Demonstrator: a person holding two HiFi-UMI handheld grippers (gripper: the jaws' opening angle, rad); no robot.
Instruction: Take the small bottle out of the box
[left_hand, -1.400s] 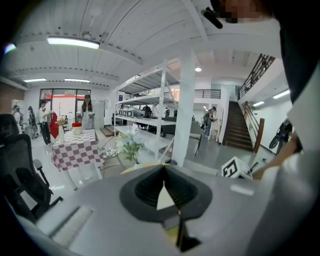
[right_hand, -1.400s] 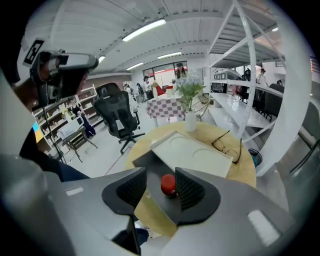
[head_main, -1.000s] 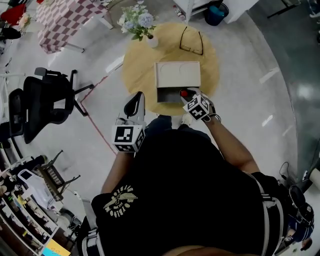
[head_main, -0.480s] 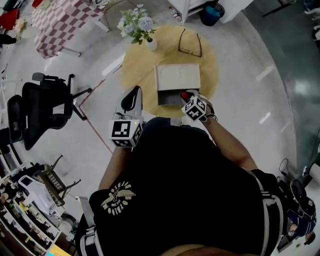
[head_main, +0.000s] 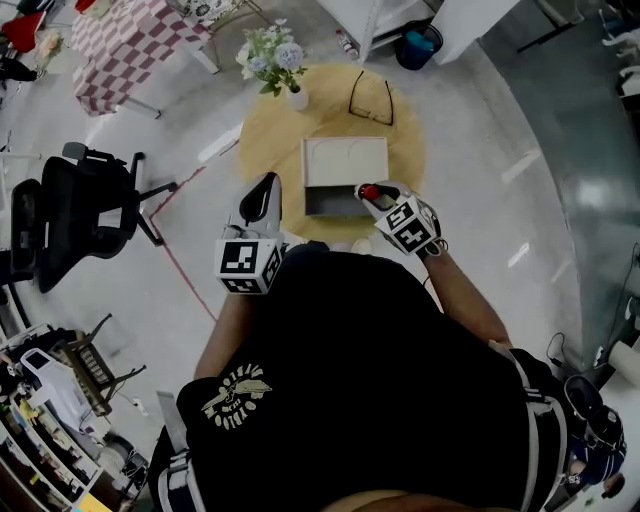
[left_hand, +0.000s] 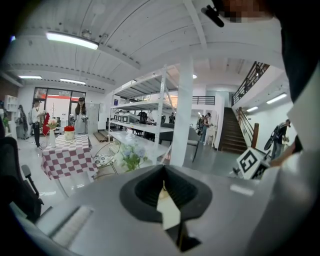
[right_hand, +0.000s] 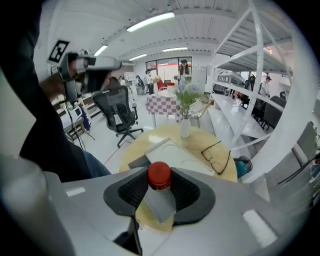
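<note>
Big open hall here with a shiny pale floor, white shelving racks and a staircase off at the back. In the middle is a round wooden surface (head_main: 268, 135) with a shallow cream box (head_main: 345, 160) lying on it, its dark open side facing me. Beyond the box there's a pair of black-framed glasses (head_main: 371, 97), and off to the left a small white vase of flowers (head_main: 282, 68). A black office chair (head_main: 70, 215) is parked on the floor to my left, and a table with a red-and-white checked cloth (head_main: 120, 40) stands further out.

My right hand-held gripper (head_main: 372, 193) has the small bottle (right_hand: 159, 186) clamped between its dark pads. The jaws have just been closing in on it, and now one pad presses each side just under the red cap, with the grey body hanging down between them. From the head view the bottle sits right at the near right corner of the box, by the open side. Looking along the gripper, the box is behind and below the cap.

My left hand-held gripper (head_main: 264, 198) is off to the left of the box, over the near left edge of the surface, well apart from everything. Its jaws are pinched together with nothing in them.
</note>
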